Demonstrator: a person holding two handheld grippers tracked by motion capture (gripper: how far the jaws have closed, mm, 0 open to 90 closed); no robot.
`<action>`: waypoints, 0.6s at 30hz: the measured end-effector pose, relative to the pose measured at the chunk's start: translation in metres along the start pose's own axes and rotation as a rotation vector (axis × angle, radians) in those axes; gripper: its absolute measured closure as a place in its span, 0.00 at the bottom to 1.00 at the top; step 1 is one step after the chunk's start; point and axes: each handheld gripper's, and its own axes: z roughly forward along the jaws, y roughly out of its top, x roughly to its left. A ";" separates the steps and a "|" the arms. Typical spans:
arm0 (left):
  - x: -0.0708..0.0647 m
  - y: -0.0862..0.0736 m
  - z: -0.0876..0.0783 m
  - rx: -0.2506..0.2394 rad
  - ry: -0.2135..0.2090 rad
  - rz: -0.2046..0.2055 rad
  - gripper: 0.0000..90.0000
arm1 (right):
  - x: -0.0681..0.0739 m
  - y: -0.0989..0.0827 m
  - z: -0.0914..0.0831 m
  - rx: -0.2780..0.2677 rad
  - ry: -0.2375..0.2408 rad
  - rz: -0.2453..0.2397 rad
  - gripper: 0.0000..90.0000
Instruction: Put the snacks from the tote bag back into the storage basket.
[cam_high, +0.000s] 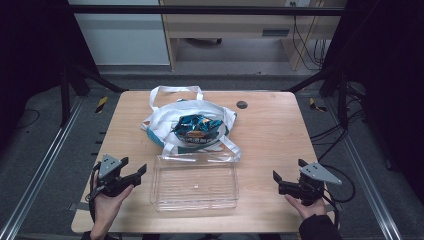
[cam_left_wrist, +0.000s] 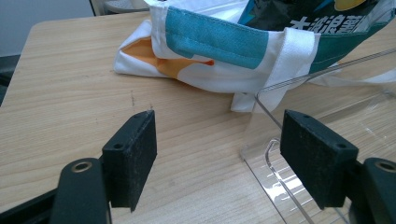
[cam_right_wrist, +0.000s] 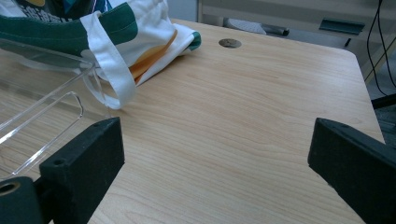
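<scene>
A white tote bag (cam_high: 160, 120) with teal and orange patches lies at the middle of the wooden table (cam_high: 270, 130), its mouth open upward. A dark blue snack packet (cam_high: 196, 129) sits inside it. In front of the bag rests an empty clear plastic tray (cam_high: 195, 182). My left gripper (cam_high: 134, 172) is open, held left of the tray near its left end; the tray corner (cam_left_wrist: 266, 154) and the bag (cam_left_wrist: 215, 42) lie just ahead of its jaws. My right gripper (cam_high: 276, 181) is open, right of the tray, over bare wood, with the bag's strap (cam_right_wrist: 109, 65) ahead on the left.
A small round dark grommet (cam_high: 242, 104) is set in the table behind the bag. Black frame posts stand at both back corners, with cables on the floor at the right. Bare wood stretches on the table's right side.
</scene>
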 end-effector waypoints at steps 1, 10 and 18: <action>0.000 0.000 0.000 0.001 0.003 0.001 0.30 | 0.000 0.000 0.000 0.000 0.001 0.002 0.04; 0.003 0.002 0.000 -0.010 0.007 -0.018 0.31 | 0.001 0.000 0.001 0.007 0.001 -0.004 0.04; 0.002 0.006 0.000 -0.024 -0.005 -0.035 0.31 | 0.000 -0.001 0.002 0.012 0.002 -0.003 0.04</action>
